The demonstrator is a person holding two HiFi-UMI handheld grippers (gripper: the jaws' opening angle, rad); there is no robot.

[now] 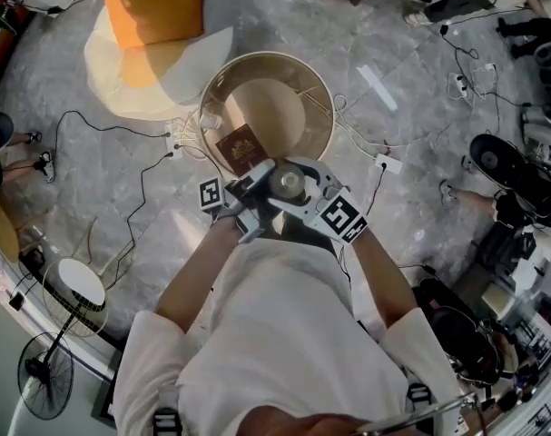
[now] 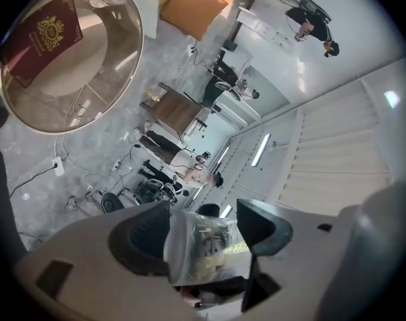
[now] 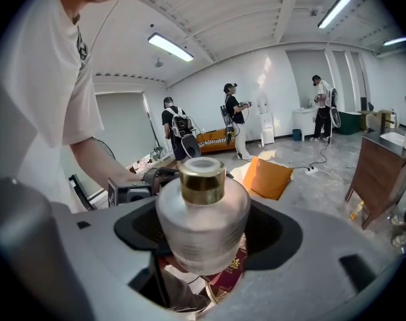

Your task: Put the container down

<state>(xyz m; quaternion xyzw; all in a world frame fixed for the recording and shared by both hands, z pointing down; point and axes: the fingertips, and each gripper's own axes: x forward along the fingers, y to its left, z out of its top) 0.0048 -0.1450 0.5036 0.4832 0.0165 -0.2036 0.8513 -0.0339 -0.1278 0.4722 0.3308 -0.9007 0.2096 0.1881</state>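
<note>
The container is a frosted glass bottle (image 3: 203,227) with a gold collar (image 3: 202,179). My right gripper (image 3: 206,236) is shut on its body and holds it upright. In the head view the bottle (image 1: 287,183) shows from above, close to the person's chest and at the near rim of a round glass table (image 1: 322,107). My left gripper (image 2: 206,239) is shut on a crumpled piece of clear plastic wrap (image 2: 204,247). In the head view the left gripper (image 1: 250,200) sits right beside the right gripper (image 1: 300,196), and the two nearly touch.
A dark red booklet (image 1: 241,147) lies on the glass table, with a small clear object (image 1: 210,121) at the left rim. An orange cushion (image 1: 155,9) rests on a cream mat beyond. Cables and power strips cross the marble floor. A fan (image 1: 80,294) stands at the left. People stand further off.
</note>
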